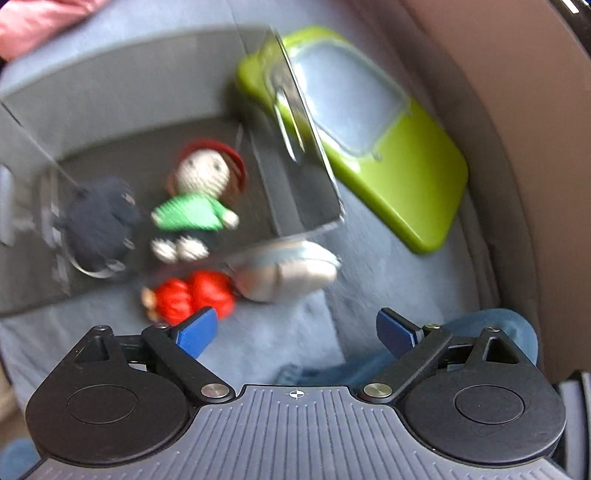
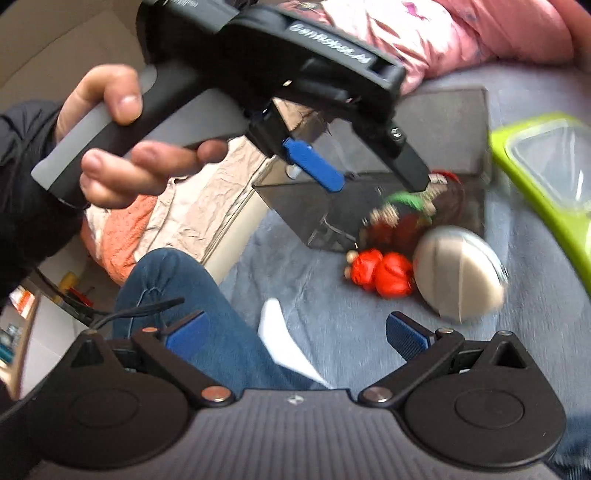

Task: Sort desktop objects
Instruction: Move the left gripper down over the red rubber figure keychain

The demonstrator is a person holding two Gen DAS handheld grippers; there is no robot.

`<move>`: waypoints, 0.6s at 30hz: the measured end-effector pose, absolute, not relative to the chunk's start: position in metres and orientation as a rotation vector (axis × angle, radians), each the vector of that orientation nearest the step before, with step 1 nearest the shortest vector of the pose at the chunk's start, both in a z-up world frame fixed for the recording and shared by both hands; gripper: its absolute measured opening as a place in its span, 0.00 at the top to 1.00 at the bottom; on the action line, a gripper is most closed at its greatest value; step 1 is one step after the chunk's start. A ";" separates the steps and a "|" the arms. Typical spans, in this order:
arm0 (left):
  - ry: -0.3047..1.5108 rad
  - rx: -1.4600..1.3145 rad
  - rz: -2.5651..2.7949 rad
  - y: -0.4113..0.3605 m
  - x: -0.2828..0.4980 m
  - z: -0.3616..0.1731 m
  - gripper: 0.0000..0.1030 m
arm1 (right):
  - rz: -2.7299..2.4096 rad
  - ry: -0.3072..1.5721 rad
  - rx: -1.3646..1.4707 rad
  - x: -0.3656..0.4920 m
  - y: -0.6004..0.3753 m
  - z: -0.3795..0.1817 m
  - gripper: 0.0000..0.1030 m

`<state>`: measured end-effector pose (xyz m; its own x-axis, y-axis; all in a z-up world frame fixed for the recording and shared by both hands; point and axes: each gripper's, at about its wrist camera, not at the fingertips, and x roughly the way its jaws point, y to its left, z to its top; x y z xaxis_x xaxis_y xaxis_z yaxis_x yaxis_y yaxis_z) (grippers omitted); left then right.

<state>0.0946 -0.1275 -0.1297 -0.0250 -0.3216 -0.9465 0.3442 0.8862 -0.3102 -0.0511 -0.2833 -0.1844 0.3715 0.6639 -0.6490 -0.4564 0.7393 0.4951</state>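
Observation:
A clear smoky box (image 1: pixel 299 155) lies on a blue cloth and holds a knitted doll (image 1: pixel 199 195) with red cap and green shirt, and a dark knitted toy (image 1: pixel 99 221). A red knitted toy (image 1: pixel 192 299) and a round silver-white case (image 1: pixel 291 275) lie on the cloth just in front of the box. My left gripper (image 1: pixel 295 332) is open and empty, just short of the red toy. In the right wrist view the left gripper (image 2: pixel 376 177) hovers over the box (image 2: pixel 314 210). My right gripper (image 2: pixel 295 332) is open and empty, near the red toy (image 2: pixel 380 275) and case (image 2: pixel 458 273).
A green lid with a clear window (image 1: pixel 369 133) lies right of the box; it also shows in the right wrist view (image 2: pixel 543 177). A person's jeans-clad knee (image 2: pixel 177 291) is at the cloth's near edge. Pink fabric (image 2: pixel 461 33) lies behind the box.

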 end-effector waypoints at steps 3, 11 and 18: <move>1.569 -0.040 -0.464 -0.136 0.096 -0.158 0.06 | 0.698 1.010 0.296 -0.046 -0.291 -0.195 0.00; 1.676 -0.069 -0.360 -0.151 0.107 -0.211 0.06 | 0.704 1.015 0.236 -0.047 -0.282 -0.196 0.00; 1.639 -0.103 -0.297 -0.090 0.099 -0.200 0.04 | 0.722 1.009 0.239 -0.047 -0.282 -0.193 0.00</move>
<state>0.0986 -0.0901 -0.2004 -0.0941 -0.2438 -0.9652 0.1107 0.9610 -0.2535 -0.0467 -0.2818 -0.1929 0.3274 0.6498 -0.6860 -0.4390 0.7475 0.4985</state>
